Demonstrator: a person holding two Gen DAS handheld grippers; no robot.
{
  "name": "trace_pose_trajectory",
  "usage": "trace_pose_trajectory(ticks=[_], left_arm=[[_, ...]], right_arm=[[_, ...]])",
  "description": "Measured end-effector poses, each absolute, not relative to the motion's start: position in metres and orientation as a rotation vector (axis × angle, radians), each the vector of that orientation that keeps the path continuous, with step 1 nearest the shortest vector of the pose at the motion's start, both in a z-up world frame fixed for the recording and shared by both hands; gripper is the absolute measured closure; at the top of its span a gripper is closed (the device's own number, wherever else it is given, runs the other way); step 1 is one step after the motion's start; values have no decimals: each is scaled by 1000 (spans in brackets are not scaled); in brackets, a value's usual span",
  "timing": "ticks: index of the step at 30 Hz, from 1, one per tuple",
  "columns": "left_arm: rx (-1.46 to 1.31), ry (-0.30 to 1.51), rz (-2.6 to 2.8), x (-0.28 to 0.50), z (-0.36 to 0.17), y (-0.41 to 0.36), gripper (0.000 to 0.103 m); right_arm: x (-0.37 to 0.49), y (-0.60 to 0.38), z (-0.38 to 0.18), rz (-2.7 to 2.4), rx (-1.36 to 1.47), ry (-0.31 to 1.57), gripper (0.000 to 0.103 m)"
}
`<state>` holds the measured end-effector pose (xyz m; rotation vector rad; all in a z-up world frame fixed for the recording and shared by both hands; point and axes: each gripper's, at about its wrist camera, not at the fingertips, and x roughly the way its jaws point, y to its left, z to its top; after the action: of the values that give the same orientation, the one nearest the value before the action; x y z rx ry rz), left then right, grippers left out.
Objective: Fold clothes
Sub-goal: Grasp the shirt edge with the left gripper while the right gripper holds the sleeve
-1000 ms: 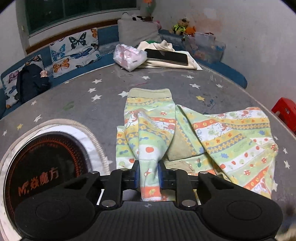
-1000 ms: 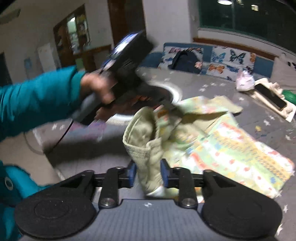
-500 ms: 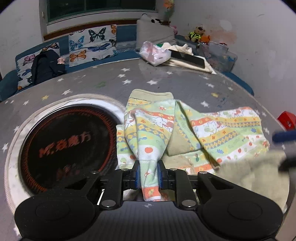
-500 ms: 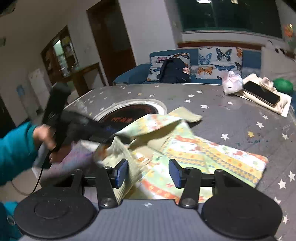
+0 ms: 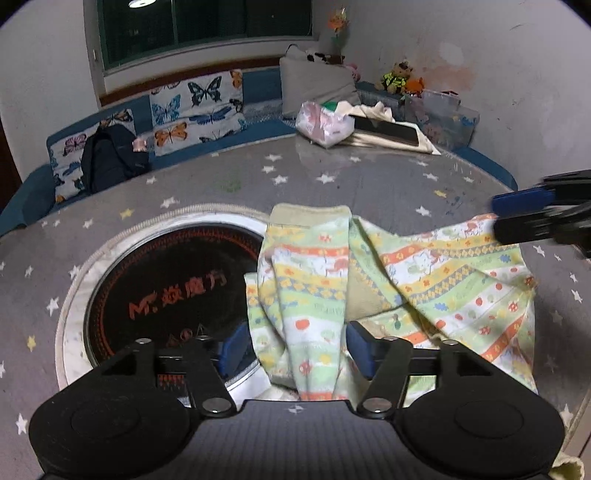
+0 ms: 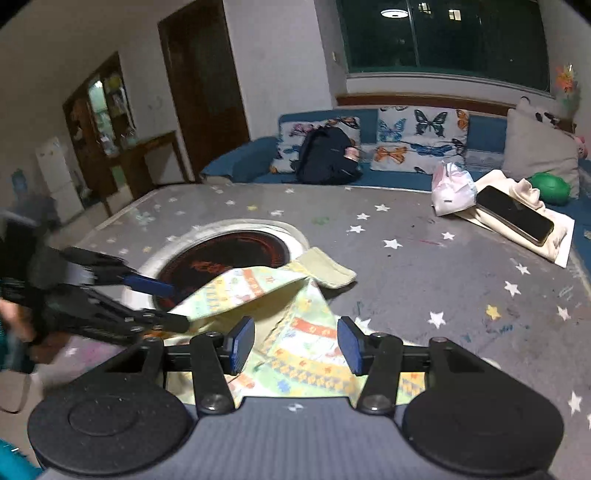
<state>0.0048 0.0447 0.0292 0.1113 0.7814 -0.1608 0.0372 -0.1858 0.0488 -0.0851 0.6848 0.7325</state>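
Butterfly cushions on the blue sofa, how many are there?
2 show: one butterfly cushion behind the dark backpack, another butterfly cushion to its right, beside the plain grey pillow. More could be hidden.

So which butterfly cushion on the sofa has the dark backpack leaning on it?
The leftmost butterfly cushion, at the sofa's end; the dark backpack covers its front. The other butterfly cushion, right of it, is uncovered.

Night outside dark window (image 6: 443, 35); ceiling lamp reflected in glass. White walls, stained patch on right wall (image 5: 452, 70). Blue bench sofa (image 6: 243, 162) along far wall, butterfly cushions (image 5: 197, 107), grey pillow (image 5: 314, 85), dark backpack (image 6: 327, 155). Brown wooden door (image 6: 207, 85) far left, wooden cabinet (image 6: 99, 107) beside it.
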Motion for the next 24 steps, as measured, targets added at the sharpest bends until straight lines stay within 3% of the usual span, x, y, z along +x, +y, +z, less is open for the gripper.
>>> trace_pose_trajectory(ticks=[14,18,21,23,24], left_arm=[[118,785,-188,55,28,31,29],[132,811,-190,76,18,24,29],[144,823,-195,85,10,20,31],[151,827,-202,88,6,19,39],[153,831,-207,89,4,19,50]], right_arm=[[91,-125,-6,668,-148,765,56],[95,-124,-13,654,-153,775,67],[96,-128,-14,647,-141,770,91],[94,-131,-12,640,-137,761,96],[92,-132,-11,635,-143,753,98]])
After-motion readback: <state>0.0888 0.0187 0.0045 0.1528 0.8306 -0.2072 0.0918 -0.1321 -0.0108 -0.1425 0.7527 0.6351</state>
